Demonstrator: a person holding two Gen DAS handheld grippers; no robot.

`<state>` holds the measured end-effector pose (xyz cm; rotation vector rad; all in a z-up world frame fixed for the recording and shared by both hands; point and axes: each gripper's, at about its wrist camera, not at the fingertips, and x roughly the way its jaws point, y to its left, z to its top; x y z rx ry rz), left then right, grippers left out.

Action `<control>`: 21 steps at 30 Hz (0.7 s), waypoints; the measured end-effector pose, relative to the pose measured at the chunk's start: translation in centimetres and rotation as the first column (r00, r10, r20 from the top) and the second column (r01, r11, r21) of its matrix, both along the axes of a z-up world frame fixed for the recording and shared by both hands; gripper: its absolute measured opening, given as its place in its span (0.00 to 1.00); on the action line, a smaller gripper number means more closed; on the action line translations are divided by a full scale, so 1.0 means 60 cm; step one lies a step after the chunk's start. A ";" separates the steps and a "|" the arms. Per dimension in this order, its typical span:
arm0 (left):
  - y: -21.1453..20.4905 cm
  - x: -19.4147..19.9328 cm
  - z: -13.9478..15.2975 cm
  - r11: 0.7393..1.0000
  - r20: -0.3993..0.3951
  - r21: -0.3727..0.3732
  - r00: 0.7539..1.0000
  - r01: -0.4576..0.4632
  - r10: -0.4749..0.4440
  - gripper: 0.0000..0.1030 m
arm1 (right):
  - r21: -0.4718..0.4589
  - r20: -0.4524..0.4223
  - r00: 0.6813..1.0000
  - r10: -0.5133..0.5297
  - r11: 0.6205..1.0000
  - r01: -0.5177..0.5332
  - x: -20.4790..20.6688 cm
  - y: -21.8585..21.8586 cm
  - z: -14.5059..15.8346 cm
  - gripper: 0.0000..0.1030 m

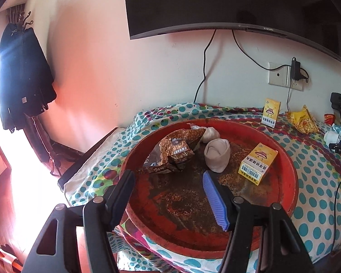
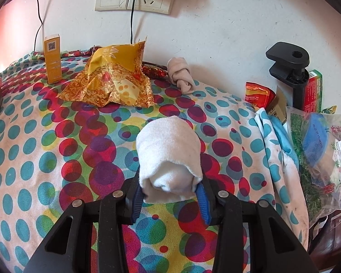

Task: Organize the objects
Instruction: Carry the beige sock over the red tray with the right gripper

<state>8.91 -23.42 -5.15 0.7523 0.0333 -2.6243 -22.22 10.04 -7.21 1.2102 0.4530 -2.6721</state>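
My left gripper (image 1: 168, 175) stands open over a rusty red round tray (image 1: 286, 159), with nothing between its fingers. In the tray lie a brown snack packet (image 1: 177, 151), a rolled beige sock (image 1: 217, 157), a second sock (image 1: 210, 134) behind it, and a yellow box (image 1: 258, 163). My right gripper (image 2: 170, 182) is shut on a rolled white sock (image 2: 168, 150), held just over the spotted cloth (image 2: 45, 136). Beyond it near the wall sit a yellow snack bag (image 2: 111, 84), an orange box (image 2: 53, 61) and a knotted beige sock (image 2: 180, 75).
A red-wrapped sweet (image 2: 153, 70) lies by the wall. A red packet (image 2: 258, 93), a black clamp (image 2: 291, 68) and a plastic bag (image 2: 318, 154) crowd the right edge. A television (image 1: 227, 2) hangs above, with cables and a wall socket (image 2: 134, 0). A dark coat (image 1: 22, 77) hangs at the left.
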 end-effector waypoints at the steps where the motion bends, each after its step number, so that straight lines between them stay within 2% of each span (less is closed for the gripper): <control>1: -0.003 0.003 0.001 1.000 -0.013 0.002 1.000 0.005 -0.005 0.63 | -0.006 -0.002 1.000 -0.003 1.000 0.003 -0.001 0.003 0.001 0.34; 7: -0.012 0.014 0.001 1.000 -0.047 -0.008 0.999 -0.008 0.008 0.66 | 0.030 -0.002 1.000 -0.020 0.999 0.020 -0.008 0.003 0.000 0.34; 11: -0.012 0.015 -0.005 1.000 -0.041 -0.025 0.999 -0.008 0.007 0.66 | 0.007 0.019 0.999 -0.048 0.999 0.048 -0.011 0.006 0.015 0.32; 16: -0.015 0.015 -0.008 1.000 -0.045 -0.006 0.999 0.010 -0.010 0.67 | -0.126 0.010 1.000 0.012 0.992 -0.011 0.022 -0.006 0.070 0.32; 21: -0.037 0.022 -0.011 0.996 -0.057 0.081 0.998 -0.022 0.027 0.67 | -0.257 -0.037 0.990 0.139 0.956 -0.144 0.073 -0.034 0.126 0.32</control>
